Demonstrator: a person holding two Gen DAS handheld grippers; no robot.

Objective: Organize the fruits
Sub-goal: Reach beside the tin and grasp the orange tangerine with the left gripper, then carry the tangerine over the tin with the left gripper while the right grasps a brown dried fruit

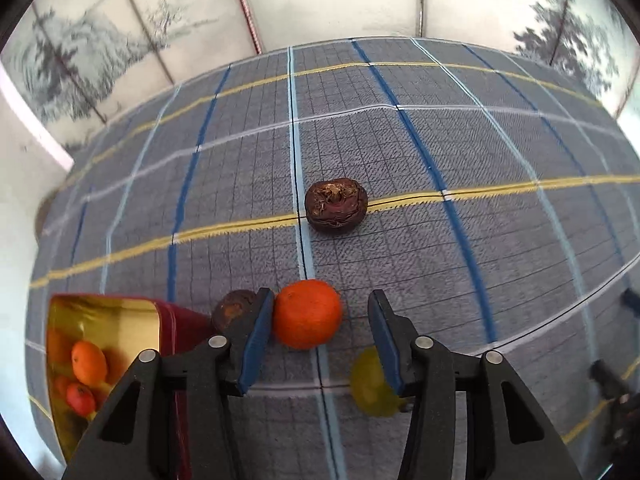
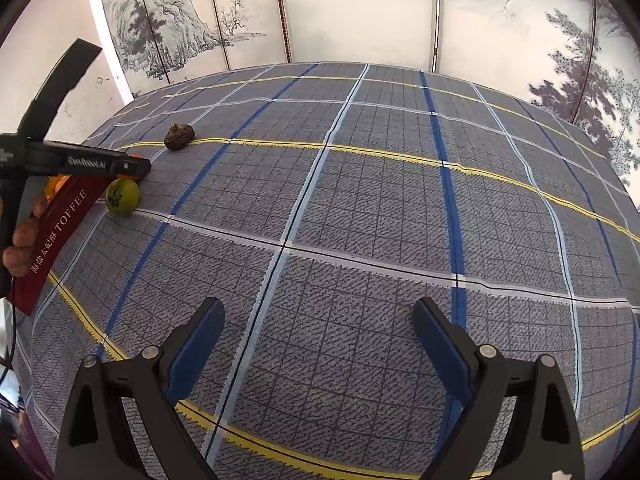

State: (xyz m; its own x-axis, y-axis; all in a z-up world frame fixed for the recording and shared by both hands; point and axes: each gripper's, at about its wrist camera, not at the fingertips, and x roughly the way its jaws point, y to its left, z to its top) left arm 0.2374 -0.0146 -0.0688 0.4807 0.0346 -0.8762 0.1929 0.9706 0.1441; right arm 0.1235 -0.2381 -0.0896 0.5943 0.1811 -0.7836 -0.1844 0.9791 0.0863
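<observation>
In the left wrist view an orange mandarin (image 1: 308, 314) lies on the checked cloth between the fingers of my left gripper (image 1: 320, 300). The left pad is against it and the right pad stands clear, so the gripper is open. A dark wrinkled fruit (image 1: 336, 206) lies farther out. Another dark fruit (image 1: 234, 308) sits behind the left finger, and a yellow-green fruit (image 1: 372, 384) is partly hidden under the right finger. The red tin (image 1: 180, 328) at the lower left holds several orange fruits (image 1: 89, 362). My right gripper (image 2: 318, 308) hangs open over bare cloth.
From the right wrist view the left gripper (image 2: 80, 164), held by a hand (image 2: 20, 248), is at the far left over the red tin (image 2: 60, 224). The green fruit (image 2: 122, 196) and a brown fruit (image 2: 179, 136) lie nearby. A painted folding screen (image 2: 360, 12) stands behind the table.
</observation>
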